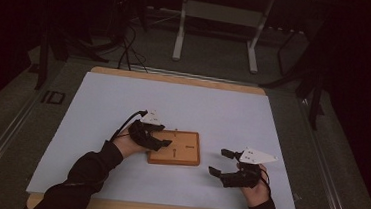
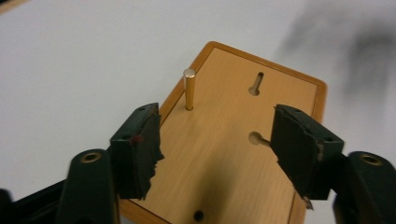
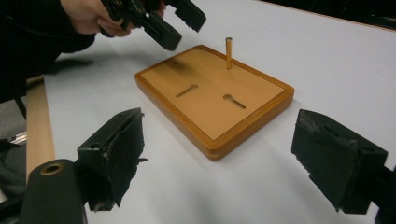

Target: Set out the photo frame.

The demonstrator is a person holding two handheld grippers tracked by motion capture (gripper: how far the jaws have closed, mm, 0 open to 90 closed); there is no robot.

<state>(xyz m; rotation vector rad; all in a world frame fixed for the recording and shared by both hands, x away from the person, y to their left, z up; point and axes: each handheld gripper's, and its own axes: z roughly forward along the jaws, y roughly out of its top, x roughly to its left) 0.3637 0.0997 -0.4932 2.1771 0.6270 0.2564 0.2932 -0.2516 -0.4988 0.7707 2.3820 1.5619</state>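
1. A flat rectangular wooden board (image 1: 175, 148) with a darker rounded rim is lying on the white-covered tabletop (image 1: 213, 111), between the two hands.
2. A slim brass-coloured peg (image 2: 189, 88) is standing upright near its edge, beside two keyhole-shaped slots (image 3: 187, 90).
3. The left claw (image 1: 163, 143) is hovering spread over the board, empty.
4. The right claw (image 1: 221, 162) is gaping wide, well apart from it.
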